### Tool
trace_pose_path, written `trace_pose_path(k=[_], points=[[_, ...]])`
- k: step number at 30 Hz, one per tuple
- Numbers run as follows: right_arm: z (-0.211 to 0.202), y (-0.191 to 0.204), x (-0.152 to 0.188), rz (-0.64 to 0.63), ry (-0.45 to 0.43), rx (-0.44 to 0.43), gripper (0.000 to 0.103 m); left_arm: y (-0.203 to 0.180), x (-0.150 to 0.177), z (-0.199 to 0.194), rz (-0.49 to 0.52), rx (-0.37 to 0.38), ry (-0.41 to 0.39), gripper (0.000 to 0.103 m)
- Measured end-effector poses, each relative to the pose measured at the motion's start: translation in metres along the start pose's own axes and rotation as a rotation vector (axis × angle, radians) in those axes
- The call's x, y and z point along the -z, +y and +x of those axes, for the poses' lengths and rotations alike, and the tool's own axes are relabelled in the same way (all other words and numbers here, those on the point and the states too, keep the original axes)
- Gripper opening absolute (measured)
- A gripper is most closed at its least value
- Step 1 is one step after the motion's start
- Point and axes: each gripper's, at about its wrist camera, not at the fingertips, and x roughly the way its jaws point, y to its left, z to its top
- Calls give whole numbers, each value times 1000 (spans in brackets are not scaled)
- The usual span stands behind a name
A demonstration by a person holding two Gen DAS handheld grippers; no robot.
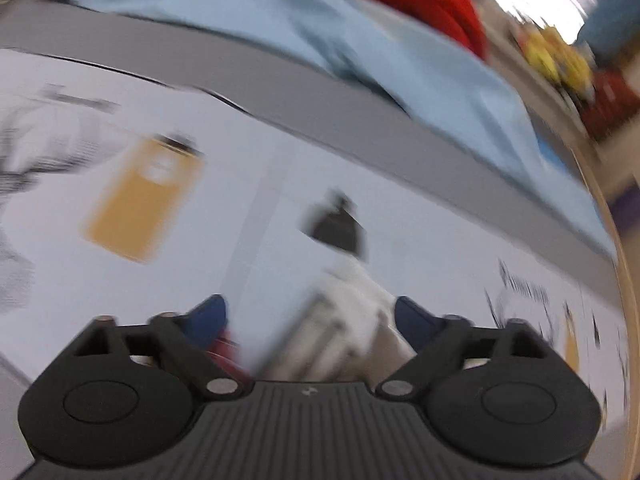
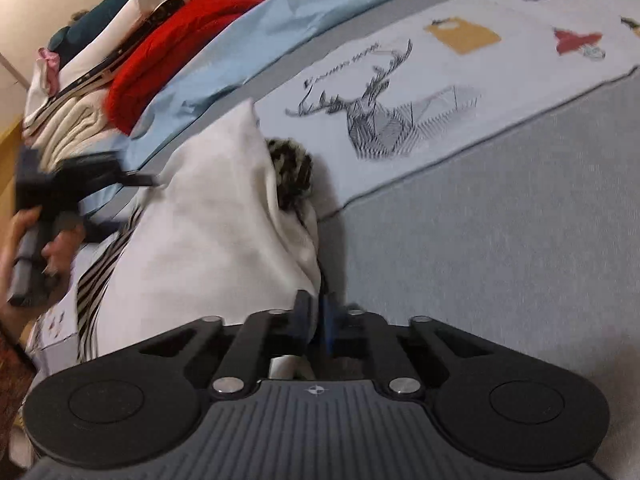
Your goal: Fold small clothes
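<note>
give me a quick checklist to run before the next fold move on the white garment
1. Right gripper has the white garment: ok, jaws shut on its lower corner.
2. Left gripper has a hold: not ok, jaws apart in its own view; white cloth lies between them but is not pinched.
3. Left gripper near the cloth: ok, the right wrist view shows it at the garment's far edge.
4. Garment flat: not ok, it is lifted and bunched, with a dark speckled part showing behind it.
5. Landing area: ok, the deer-print cloth beside it lies flat.
6. Left view sharp enough to aim: cannot tell, heavily blurred.
</note>
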Motion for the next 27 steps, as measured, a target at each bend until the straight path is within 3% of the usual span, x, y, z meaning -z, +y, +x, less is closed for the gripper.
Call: trace_pose_path(k=[5,6,7,9,10,12,14,18,20,21,24,27], points=[[3,0,-11,-7,-19,27,9,54,4,-59,-63,-31,-44,95],[-3,-2,-12,21,-4,36,23,62,14,-75,-49,-26,-57,96],[-13,-7,-14,84,13,37,47,70,26,-89,-32,-15,-63,100],[-34,-15,-12,167,37,-21,74,87,55,-113,-29,6,-63,103],[-42,-16,-9,197,32,-44,79,94,71,-120,-40,20,-55,103],[-54,-19,3,264,48,-79,81,112,103,-128,-96,60,-11,103],[-48,-19,19,337,118,-92,82,126,133,-131,-168,101,24,103],[-24,-13,43,453,238,-75,82,136,182,-128,-348,252,118,102],[-25,-2,46,440,202,-81,82,126,191,-122,-304,243,140,102],[-24,2,45,430,187,-95,78,120,192,-119,-262,209,137,103],[-18,11,40,385,129,-119,44,109,191,-110,-205,161,122,102],[-11,18,28,307,80,-108,35,105,190,-101,-219,176,144,102]])
